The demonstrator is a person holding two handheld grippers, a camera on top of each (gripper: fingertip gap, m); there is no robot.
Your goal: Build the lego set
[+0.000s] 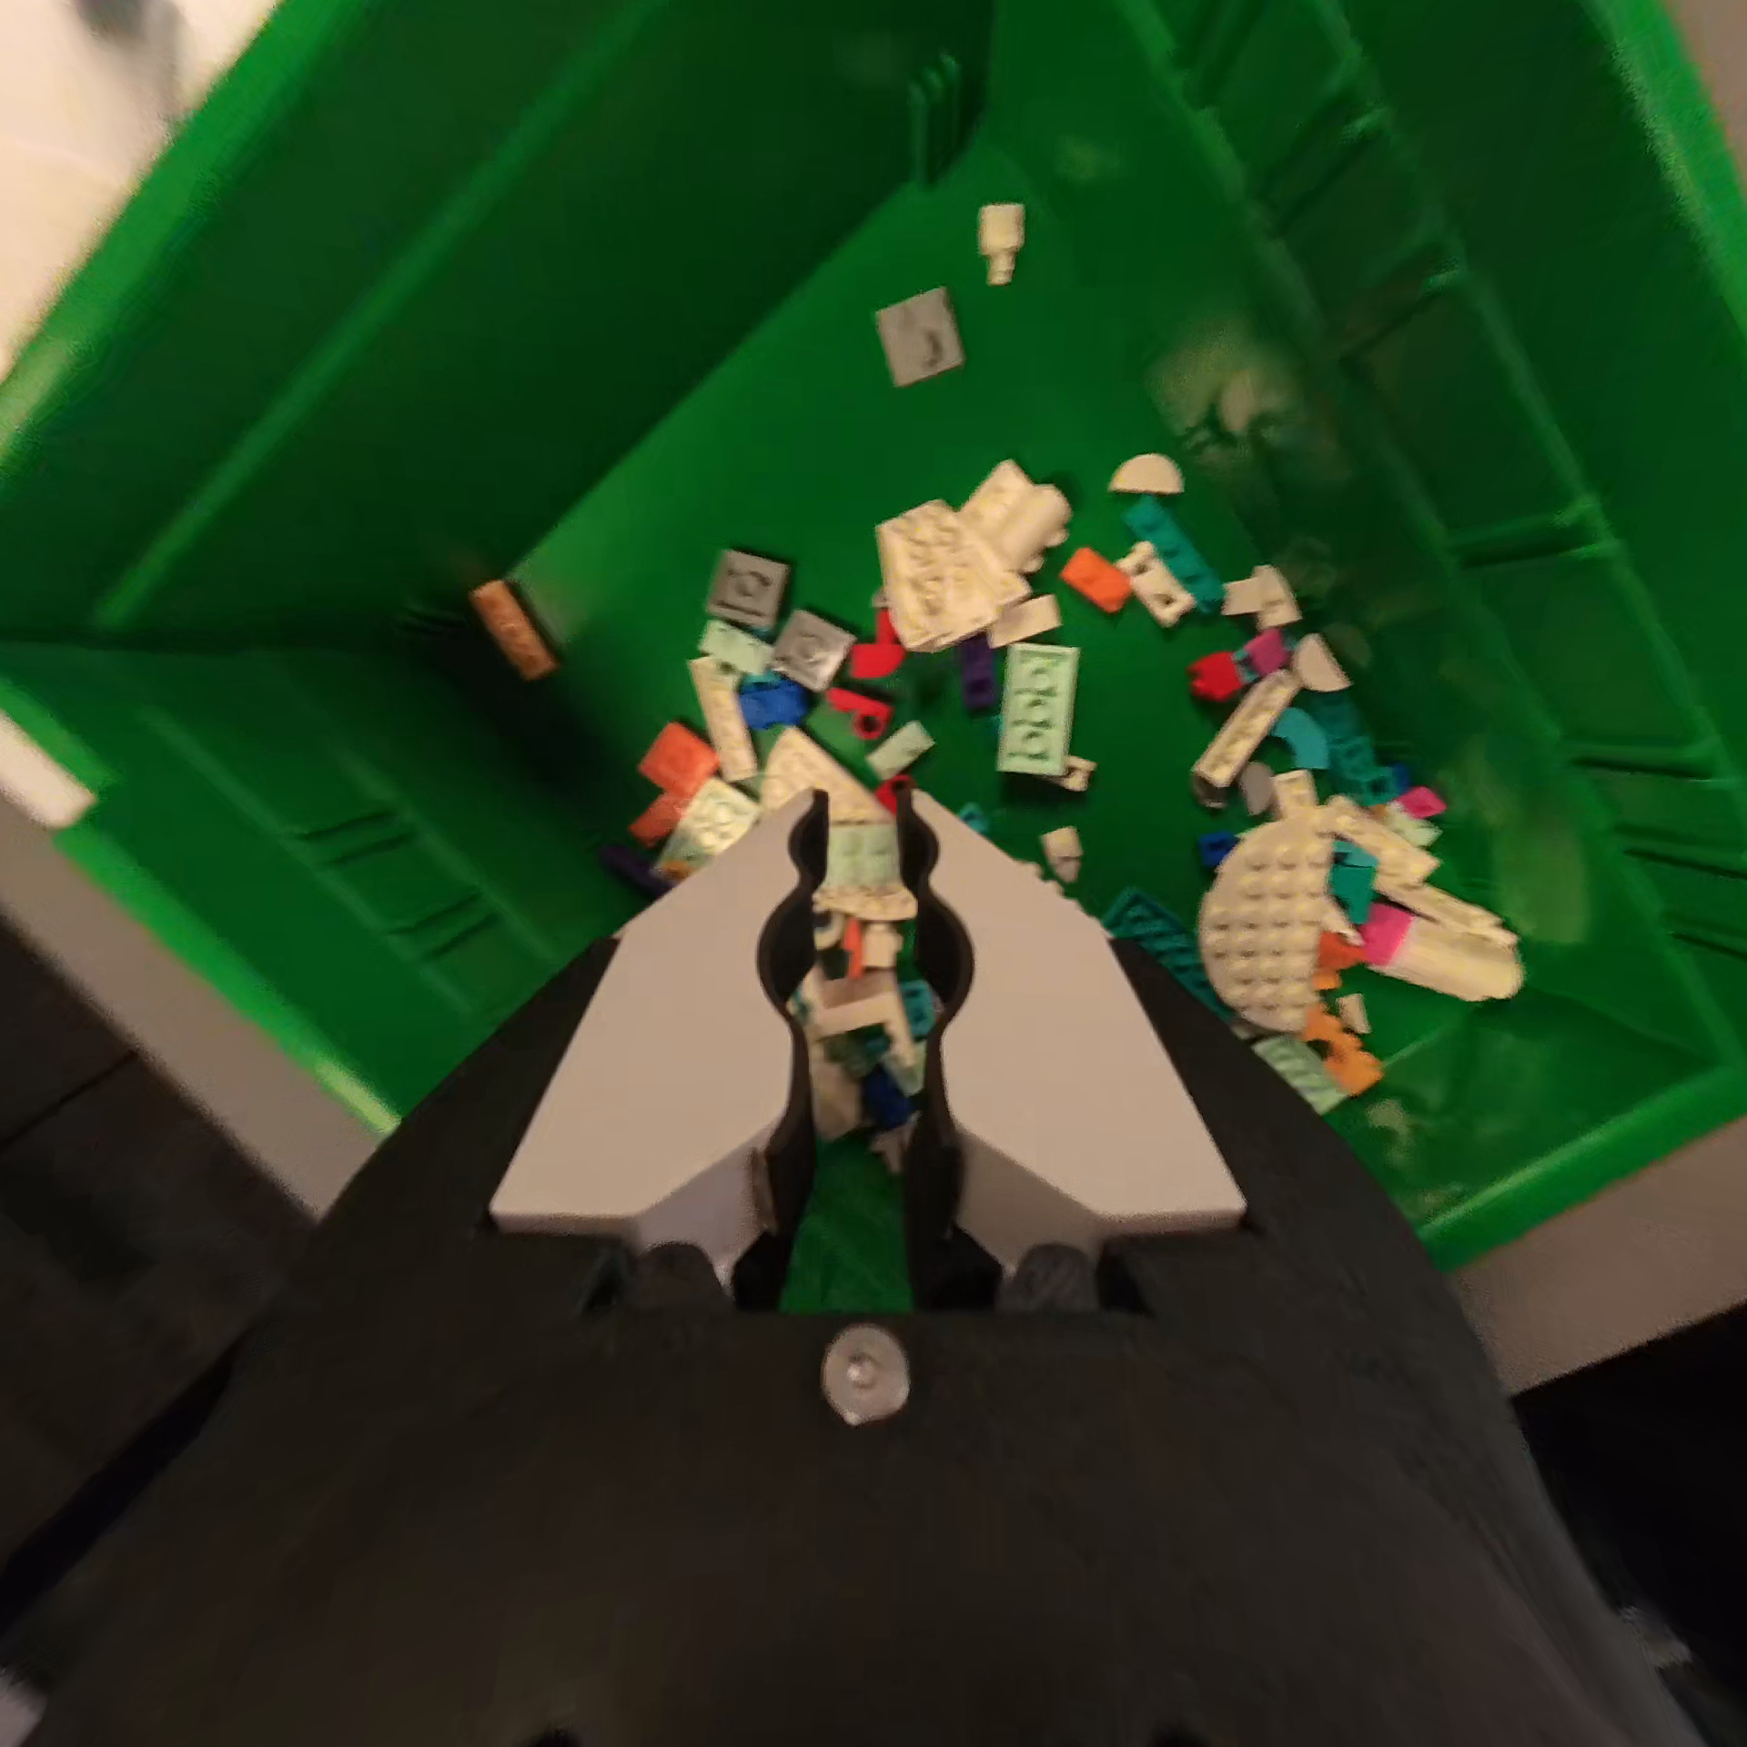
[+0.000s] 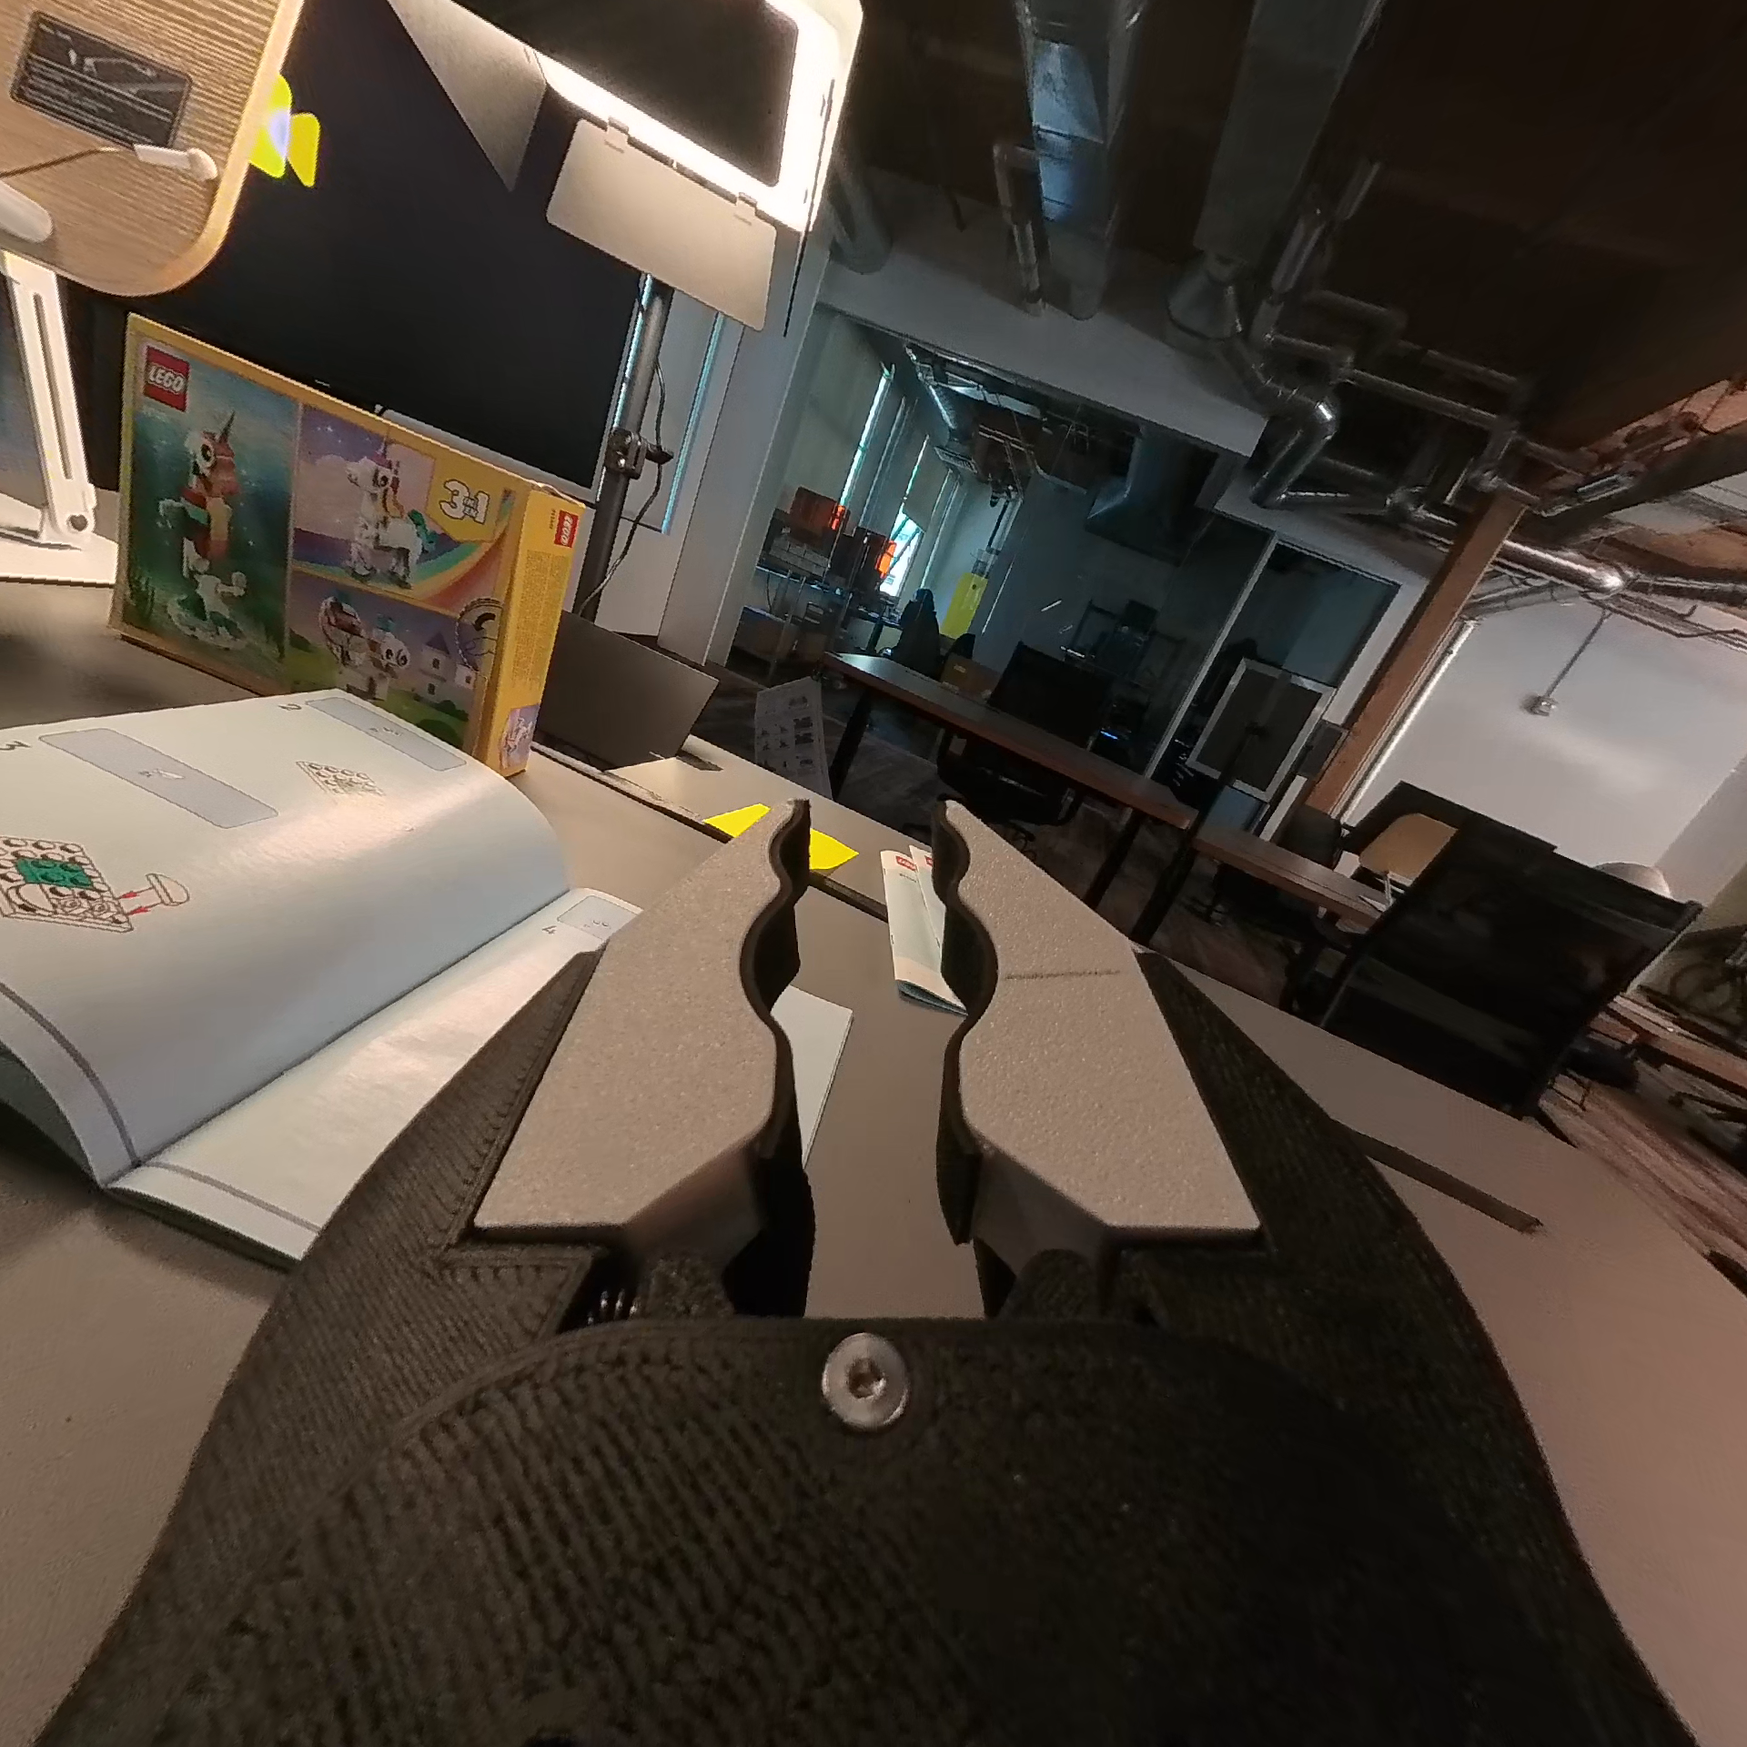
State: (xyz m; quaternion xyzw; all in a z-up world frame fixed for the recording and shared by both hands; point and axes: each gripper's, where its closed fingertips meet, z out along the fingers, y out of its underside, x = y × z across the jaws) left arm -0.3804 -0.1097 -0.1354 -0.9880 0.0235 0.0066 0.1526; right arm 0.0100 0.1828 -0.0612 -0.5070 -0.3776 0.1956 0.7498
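Note:
A green plastic bin [image 1: 473, 378] fills the left wrist view and holds several loose lego pieces: a white studded plate [image 1: 941, 581], a mint brick [image 1: 1038, 707], a round white plate [image 1: 1267, 926], grey tiles [image 1: 919, 336] and small orange, red, blue and teal parts. My left gripper [image 1: 860, 804] hovers over the pile with its jaws a little apart and nothing between them. My right gripper [image 2: 872, 813] is open and empty, low over the grey table [image 2: 1418, 1323], beside the open instruction booklet [image 2: 265, 898].
The yellow lego box [image 2: 331, 539] stands behind the booklet. A folded leaflet [image 2: 912, 926] and a yellow note [image 2: 747, 821] lie just past my right fingers. A lit lamp panel [image 2: 681, 123] hangs above. A tan brick [image 1: 513, 629] lies near the bin's corner.

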